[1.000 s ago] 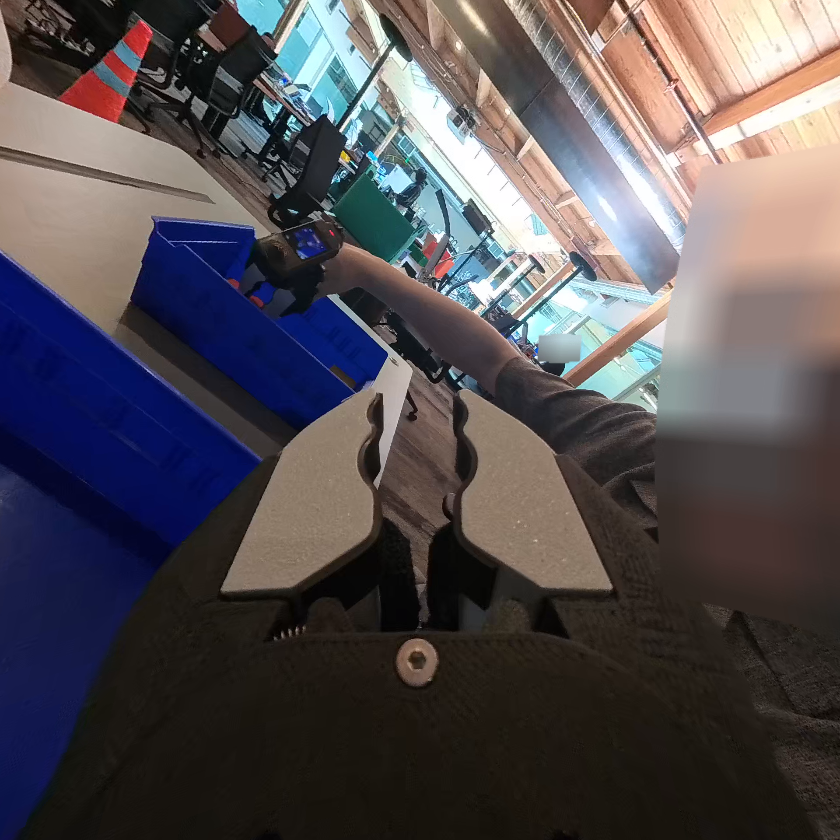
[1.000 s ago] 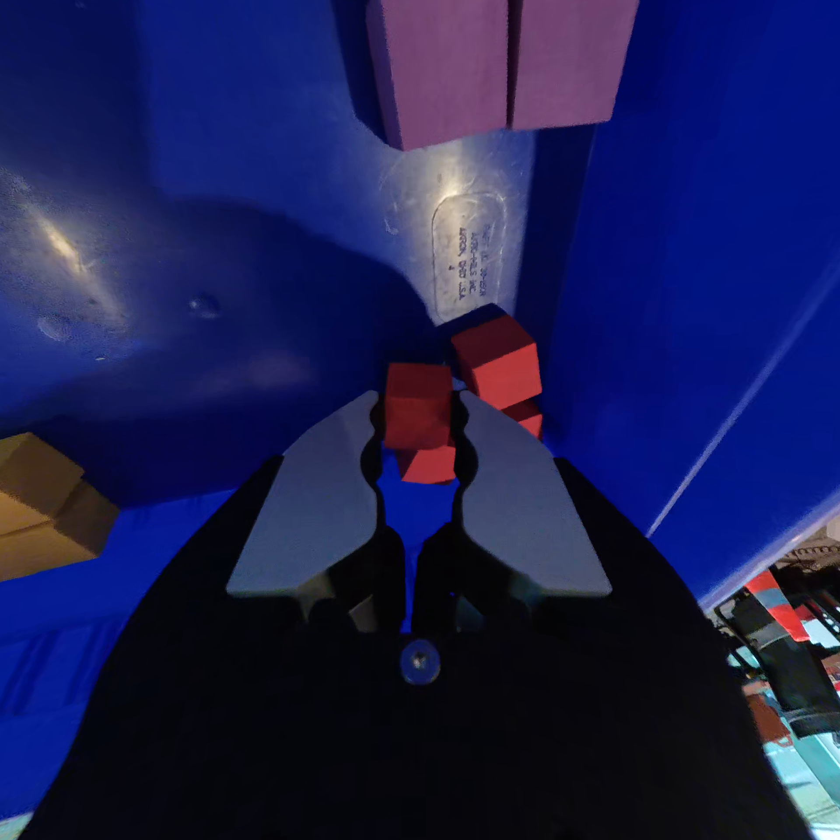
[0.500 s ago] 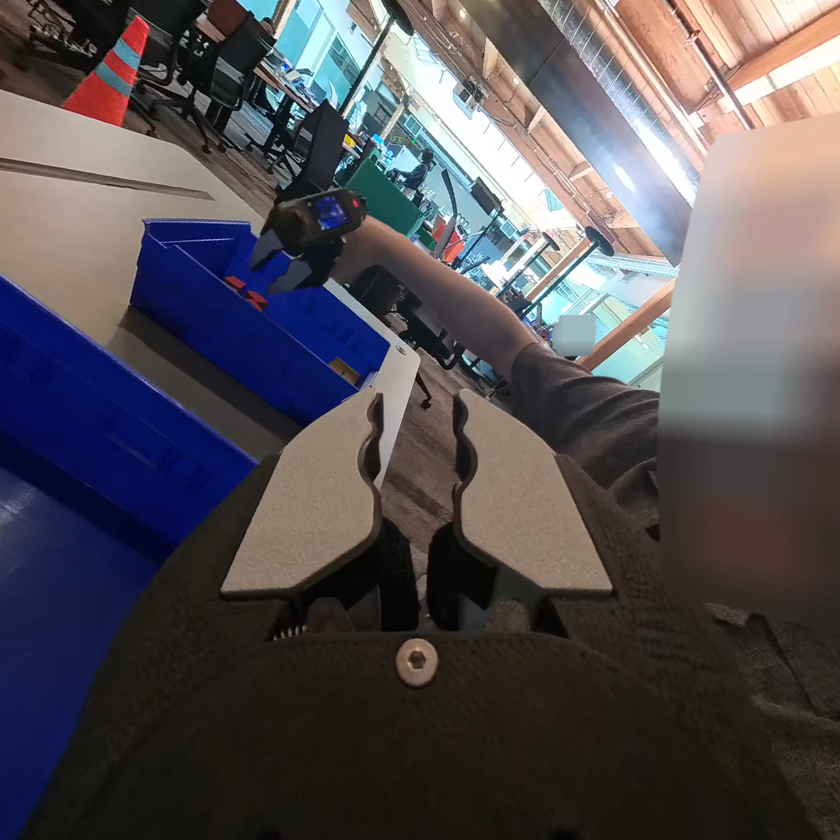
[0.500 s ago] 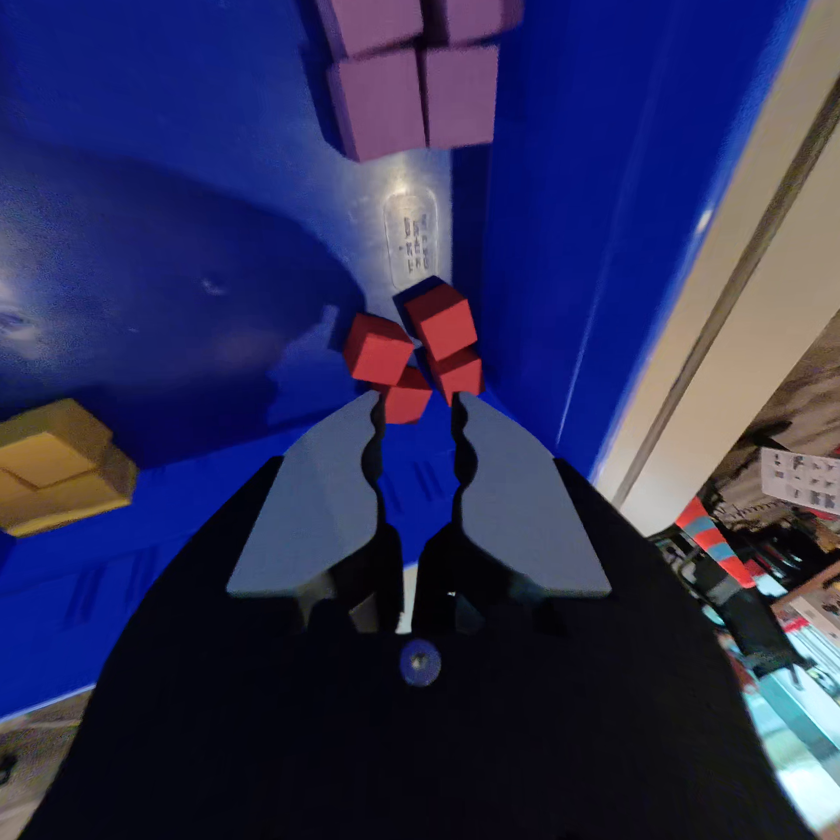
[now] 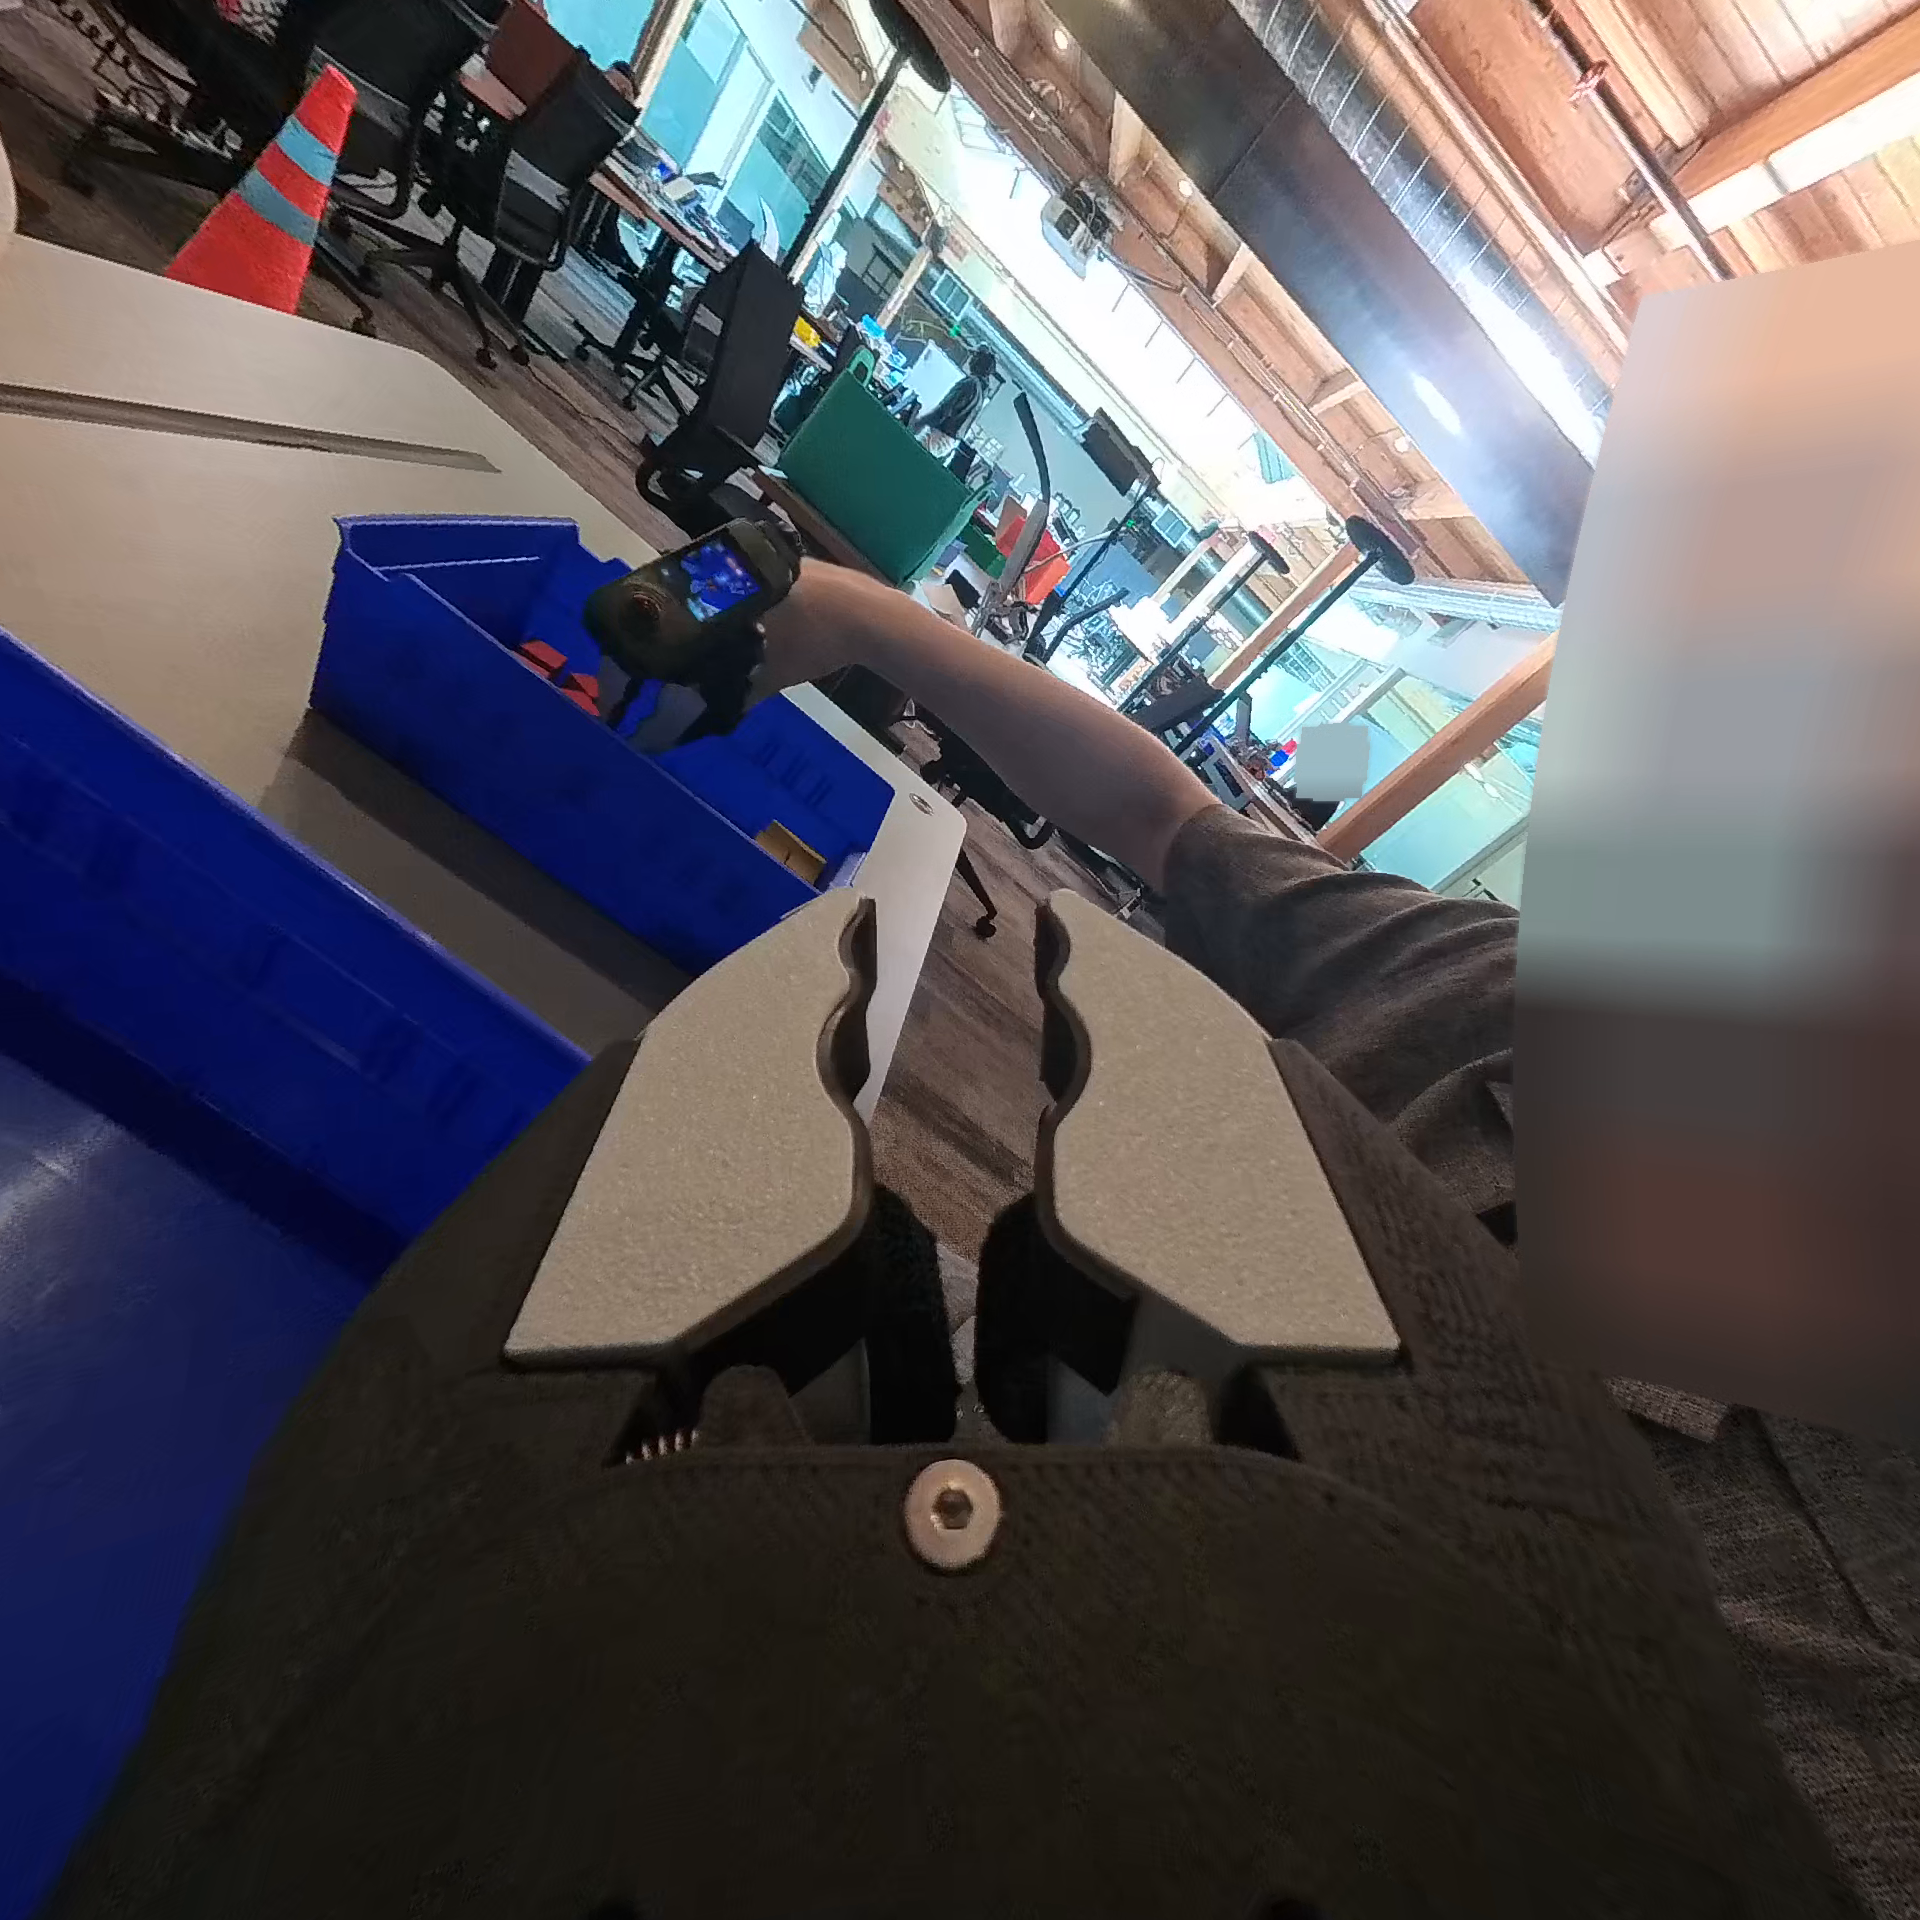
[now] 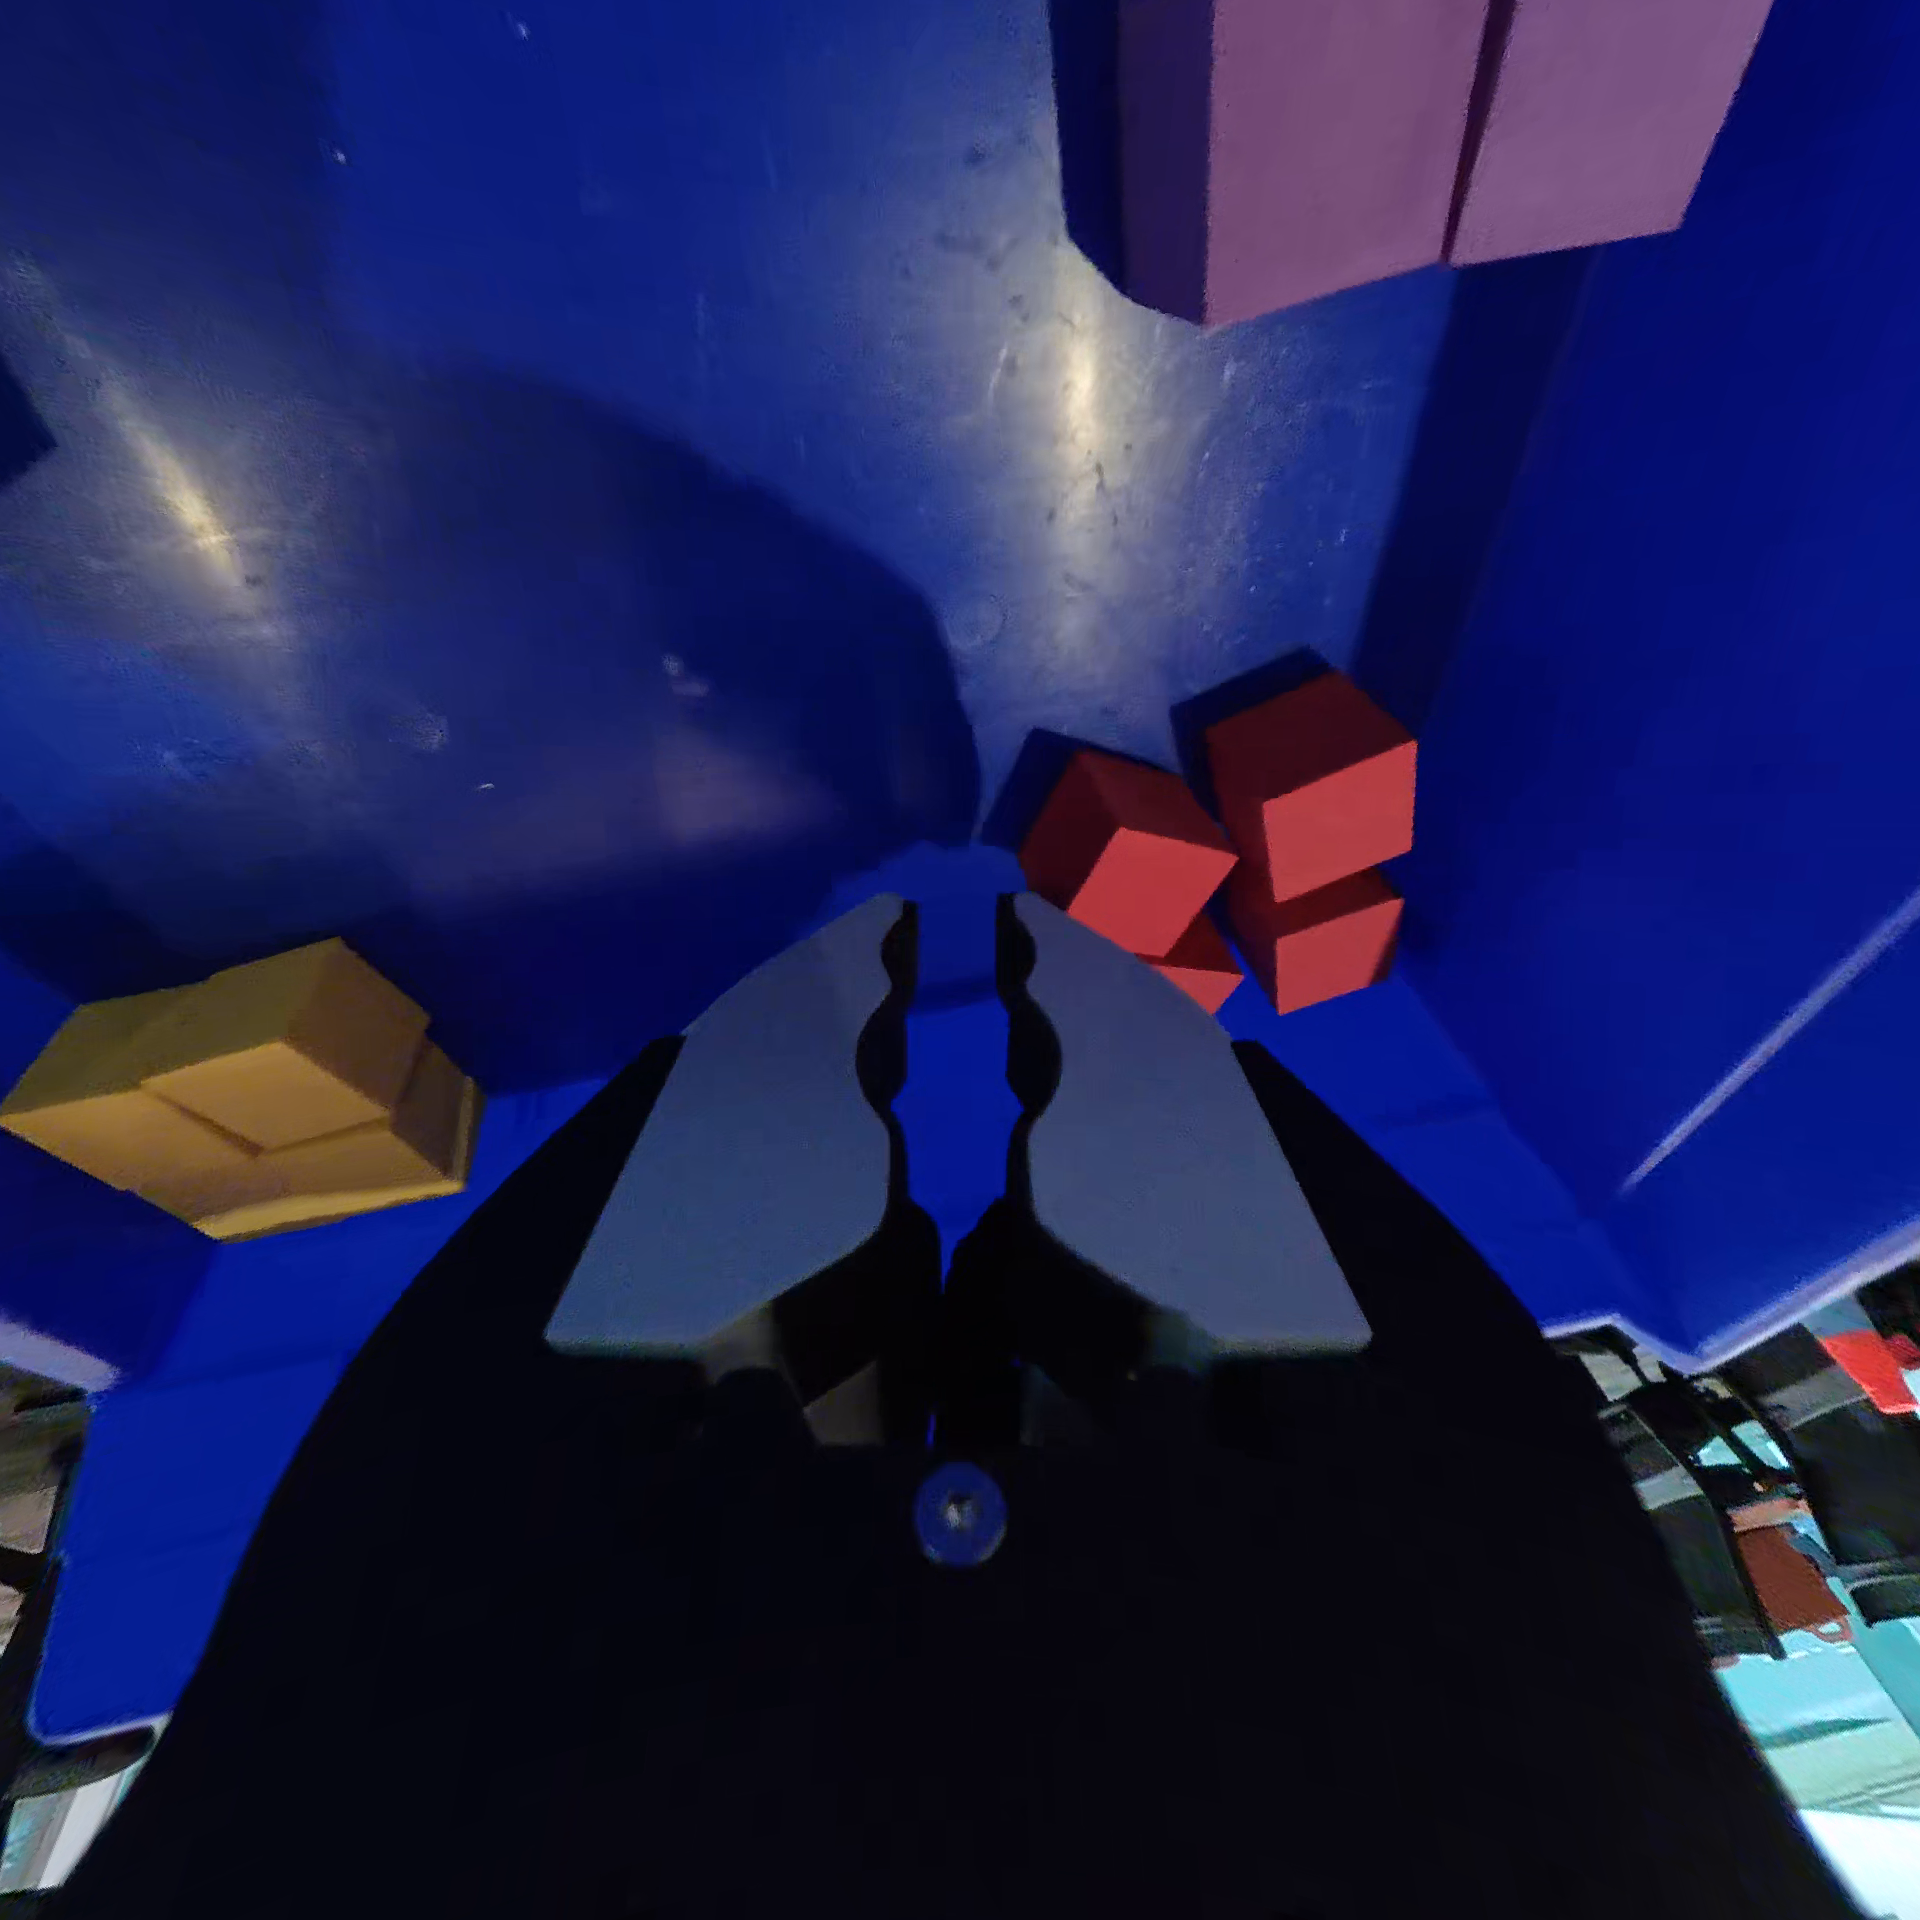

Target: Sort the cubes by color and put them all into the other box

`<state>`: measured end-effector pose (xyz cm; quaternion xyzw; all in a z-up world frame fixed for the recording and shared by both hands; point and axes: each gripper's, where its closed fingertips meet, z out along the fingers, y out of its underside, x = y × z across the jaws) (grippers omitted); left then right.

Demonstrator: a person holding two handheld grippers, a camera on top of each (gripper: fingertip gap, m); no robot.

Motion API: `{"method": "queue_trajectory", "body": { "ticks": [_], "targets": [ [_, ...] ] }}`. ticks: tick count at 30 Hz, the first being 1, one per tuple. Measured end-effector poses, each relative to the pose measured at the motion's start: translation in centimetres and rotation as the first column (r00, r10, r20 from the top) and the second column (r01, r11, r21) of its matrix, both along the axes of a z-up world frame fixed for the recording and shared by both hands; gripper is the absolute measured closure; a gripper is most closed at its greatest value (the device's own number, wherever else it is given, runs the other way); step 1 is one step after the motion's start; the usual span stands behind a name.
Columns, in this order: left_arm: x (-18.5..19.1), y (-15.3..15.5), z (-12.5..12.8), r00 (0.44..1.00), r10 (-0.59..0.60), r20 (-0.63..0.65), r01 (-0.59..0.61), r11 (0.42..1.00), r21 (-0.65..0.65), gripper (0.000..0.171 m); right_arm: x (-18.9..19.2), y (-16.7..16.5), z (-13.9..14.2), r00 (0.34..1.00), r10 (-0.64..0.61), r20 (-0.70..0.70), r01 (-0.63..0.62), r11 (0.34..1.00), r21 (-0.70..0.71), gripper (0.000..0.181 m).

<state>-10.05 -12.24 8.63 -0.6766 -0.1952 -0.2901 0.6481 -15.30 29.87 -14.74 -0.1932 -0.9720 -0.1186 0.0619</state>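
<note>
Red cubes [image 6: 1132,862] sit center-right of the right wrist view, stacked vs the blue bin [image 6: 1662,623] wall. Right gripper [image 6: 956,909] hangs just left of them, jaws a bit apart w/ nothing between. Yellow blocks [image 6: 249,1091] lower left, purple blocks [image 6: 1434,135] top right. Left gripper [image 5: 954,920] is parted too, empty, over the table [image 5: 156,499] edge near another blue bin [image 5: 208,987].
</note>
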Motion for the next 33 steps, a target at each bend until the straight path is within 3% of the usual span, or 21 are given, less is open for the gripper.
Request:
{"method": "queue_trajectory", "body": {
  "ticks": [4, 8, 13, 18, 22, 25, 27, 28, 29, 31, 33],
  "targets": [
    [0.2, 0.2, -0.2, 1.0, -0.013, 0.011, 0.014, 1.0, -0.007, 0.142, 1.0, -0.8, 1.9, 0.998, -0.004, -0.058, 0.004, 1.0, 0.001, 0.164],
    [0.3, 0.9, -0.9, 1.0, -0.023, 0.007, 0.024, 0.998, -0.051, 0.142, 2.9, -4.5, 6.3, 0.951, -0.026, -0.309, -0.023, 0.988, -0.154, 0.151],
    [-0.8, 1.2, -1.1, 0.997, 0.072, -0.029, -0.074, 0.995, -0.068, 0.144, 6.4, -7.7, 13.4, 0.744, -0.199, -0.638, -0.093, 0.915, -0.393, 0.141],
    [-0.4, 1.6, 0.2, 0.987, 0.142, -0.08, -0.145, 0.989, -0.037, 0.147, 10.7, -9.6, 16.5, 0.581, -0.362, -0.729, -0.161, 0.827, -0.539, 0.142],
    [0.1, 1.7, 1.5, 0.959, 0.216, -0.182, -0.215, 0.976, 0.024, 0.148, 13.8, -11.9, 16.2, 0.501, -0.449, -0.74, -0.233, 0.754, -0.615, 0.138],
    [0.0, 1.7, 1.8, 0.903, 0.314, -0.293, -0.309, 0.949, 0.066, 0.145, 16.3, -14.8, 14.2, 0.526, -0.517, -0.675, -0.243, 0.67, -0.702, 0.134],
    [0.0, 2.1, 0.8, 0.856, 0.362, -0.369, -0.372, 0.927, 0.047, 0.143, 17.7, -15.9, 12.8, 0.527, -0.533, -0.662, -0.219, 0.668, -0.712, 0.134],
    [-0.1, 2.3, -0.3, 0.827, 0.384, -0.41, -0.413, 0.911, 0.019, 0.125, 18.2, -15.9, 12.4, 0.494, -0.544, -0.679, -0.207, 0.684, -0.699, 0.134],
    [0.0, 2.6, -1.3, 0.81, 0.383, -0.444, -0.43, 0.903, -0.005, 0.121, 18.5, -16.0, 12.3, 0.46, -0.56, -0.689, -0.214, 0.683, -0.698, 0.136],
    [0.6, 3.0, -2.8, 0.803, 0.395, -0.446, -0.445, 0.895, -0.009, 0.114, 18.9, -16.1, 11.8, 0.423, -0.587, -0.69, -0.22, 0.672, -0.707, 0.139],
    [0.9, 3.1, -3.8, 0.814, 0.424, -0.397, -0.459, 0.888, 0.008, 0.088, 18.7, -15.4, 11.0, 0.397, -0.615, -0.681, -0.195, 0.669, -0.717, 0.138]
  ]
}}
